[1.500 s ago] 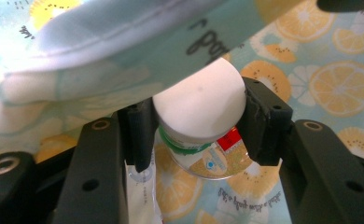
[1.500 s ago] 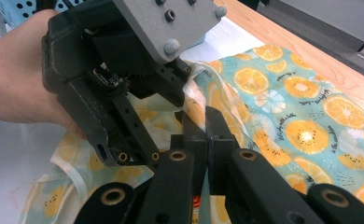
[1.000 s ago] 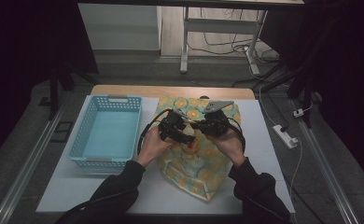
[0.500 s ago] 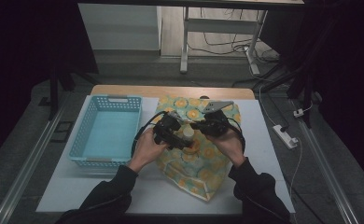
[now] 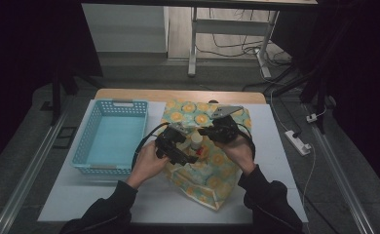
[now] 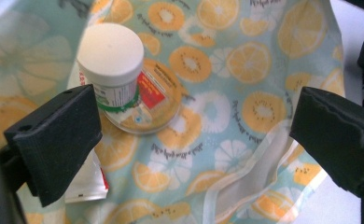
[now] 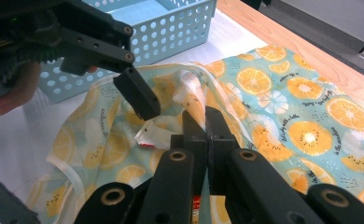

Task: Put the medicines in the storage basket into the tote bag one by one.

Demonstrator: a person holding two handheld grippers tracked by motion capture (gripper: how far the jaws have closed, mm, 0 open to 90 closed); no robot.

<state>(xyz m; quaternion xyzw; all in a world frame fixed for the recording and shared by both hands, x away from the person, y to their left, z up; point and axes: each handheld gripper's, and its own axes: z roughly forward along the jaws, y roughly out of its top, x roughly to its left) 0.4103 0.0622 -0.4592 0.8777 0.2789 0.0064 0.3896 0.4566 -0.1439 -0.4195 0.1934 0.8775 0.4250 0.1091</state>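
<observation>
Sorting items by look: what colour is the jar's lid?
White; the jar lid shows best in the left gripper view.

**What stays hidden or cut off**

In the left gripper view, the lower part of the white-capped jar (image 6: 109,63) is covered by the near jaw, and its label print is too blurred to be read. A silver packet (image 6: 87,184) is half concealed behind that same jaw. In the right gripper view, whatever is pinched in the fruit-print bag (image 7: 283,107) is masked by the closed jaws. The blue basket (image 7: 171,28) is cropped by the top edge.
</observation>
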